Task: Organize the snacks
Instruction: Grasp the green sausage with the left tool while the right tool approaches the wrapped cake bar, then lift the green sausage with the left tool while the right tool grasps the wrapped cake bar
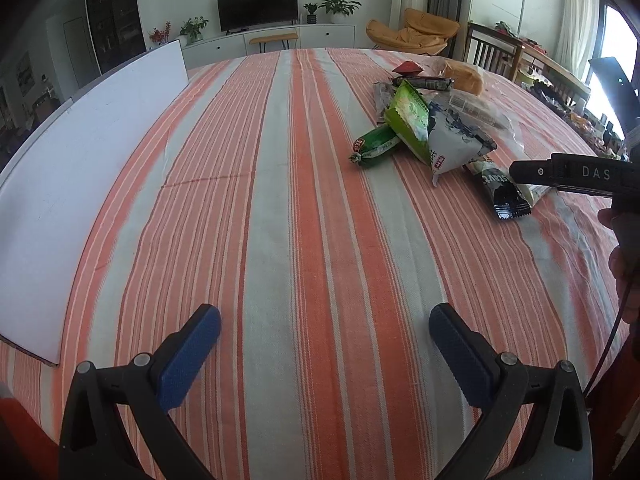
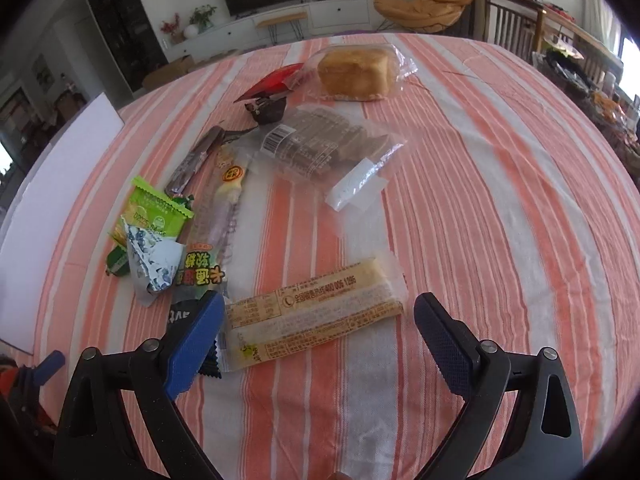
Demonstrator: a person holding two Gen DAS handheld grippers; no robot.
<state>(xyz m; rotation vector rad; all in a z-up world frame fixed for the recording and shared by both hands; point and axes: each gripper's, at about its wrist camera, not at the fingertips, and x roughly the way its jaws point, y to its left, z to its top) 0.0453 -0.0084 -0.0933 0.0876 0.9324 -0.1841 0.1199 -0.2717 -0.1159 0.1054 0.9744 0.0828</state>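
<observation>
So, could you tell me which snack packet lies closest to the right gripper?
The long beige packet with the printed phone number, lying crosswise just ahead of the open right gripper; the other snacks sit farther away.

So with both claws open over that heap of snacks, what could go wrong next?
The right gripper hangs open over the long yellow packet, whose end lies against the black wrapper, so it might drag both. The green packet and the white pouch overlap and may shift together. The soft bread loaf could get squashed.
</observation>
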